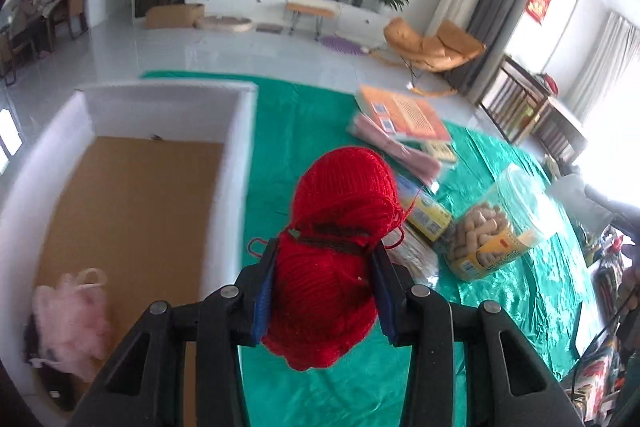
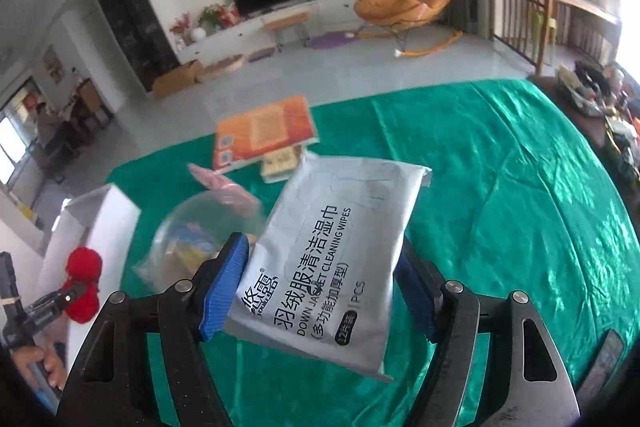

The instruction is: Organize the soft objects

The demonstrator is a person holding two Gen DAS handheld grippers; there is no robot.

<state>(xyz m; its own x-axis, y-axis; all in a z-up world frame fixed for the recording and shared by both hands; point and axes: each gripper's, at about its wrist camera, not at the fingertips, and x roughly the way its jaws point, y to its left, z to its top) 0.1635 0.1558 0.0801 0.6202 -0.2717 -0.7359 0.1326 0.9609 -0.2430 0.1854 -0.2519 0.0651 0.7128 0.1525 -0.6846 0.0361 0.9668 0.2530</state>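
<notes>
My left gripper [image 1: 322, 283] is shut on a red ball of yarn [image 1: 340, 227], lifted above the green cloth just right of the white box [image 1: 248, 147]. In the box's near left corner lies a pink fluffy item [image 1: 72, 319] on a brown cardboard floor. My right gripper [image 2: 320, 287] is shut on a silver pack of cleaning wipes [image 2: 336, 259], held above the cloth. In the right wrist view the left gripper [image 2: 60, 301] with the red yarn [image 2: 83, 279] shows at the far left, a hand below it.
On the green cloth [image 1: 320, 115] lie an orange book [image 1: 404, 115], a pink packet [image 1: 400, 151], a yellow-blue box [image 1: 428, 215] and a clear tub of biscuit sticks [image 1: 492, 227]. A cluttered side table [image 2: 592, 95] stands at the right. Behind are a TV unit and an orange rocking chair.
</notes>
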